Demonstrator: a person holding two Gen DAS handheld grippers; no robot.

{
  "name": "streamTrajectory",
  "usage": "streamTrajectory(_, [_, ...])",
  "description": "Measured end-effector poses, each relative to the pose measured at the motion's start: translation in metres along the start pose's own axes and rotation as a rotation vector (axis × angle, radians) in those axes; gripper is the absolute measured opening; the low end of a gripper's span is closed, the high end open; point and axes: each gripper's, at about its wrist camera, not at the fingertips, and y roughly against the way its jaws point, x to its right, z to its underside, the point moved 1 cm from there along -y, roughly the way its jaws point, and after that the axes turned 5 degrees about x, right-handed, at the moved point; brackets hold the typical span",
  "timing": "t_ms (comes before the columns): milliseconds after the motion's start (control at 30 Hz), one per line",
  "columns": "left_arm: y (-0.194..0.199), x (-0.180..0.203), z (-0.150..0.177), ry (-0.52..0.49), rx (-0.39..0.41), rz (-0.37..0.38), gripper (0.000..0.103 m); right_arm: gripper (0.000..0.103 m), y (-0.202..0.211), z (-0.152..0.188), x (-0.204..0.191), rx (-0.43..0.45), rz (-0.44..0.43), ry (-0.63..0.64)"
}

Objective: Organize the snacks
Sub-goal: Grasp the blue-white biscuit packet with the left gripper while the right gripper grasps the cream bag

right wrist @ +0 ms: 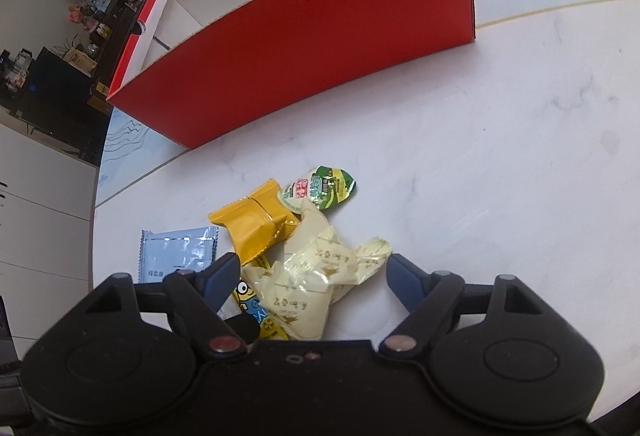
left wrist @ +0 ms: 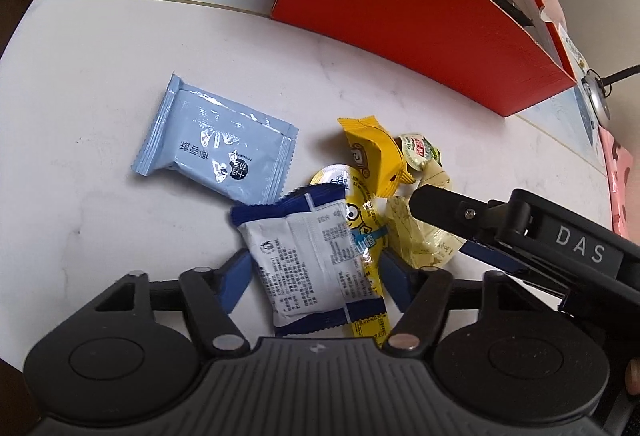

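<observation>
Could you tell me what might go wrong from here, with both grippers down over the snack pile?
1. The left gripper straddles the white-and-navy packet, which overlaps the yellow cartoon stick; closing could grab both.
2. The right gripper brackets the pale yellow wrapper, crumpled and loose, so the pads may catch only a flap.
3. The two grippers work close together and could collide.

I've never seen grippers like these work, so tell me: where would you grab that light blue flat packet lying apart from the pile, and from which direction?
Probably from above, across the narrow width of the light blue packet, pinching its padded middle. It lies flat on the table, so the thin crimped ends offer little to grip.
</observation>
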Motion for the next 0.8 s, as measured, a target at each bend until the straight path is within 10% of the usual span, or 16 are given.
streamTrajectory(300, [0.001,0.002,0.003,-0.024,0.012,-0.009,0.049,0.054,0.002,0.001,0.003,0.011,-0.018,0.005])
streamTrajectory(800, [0.010,-0.010,0.005,0.002,0.027,0.022,0.048,0.045,0.024,0.006,0.011,0.075,-0.052,0.009])
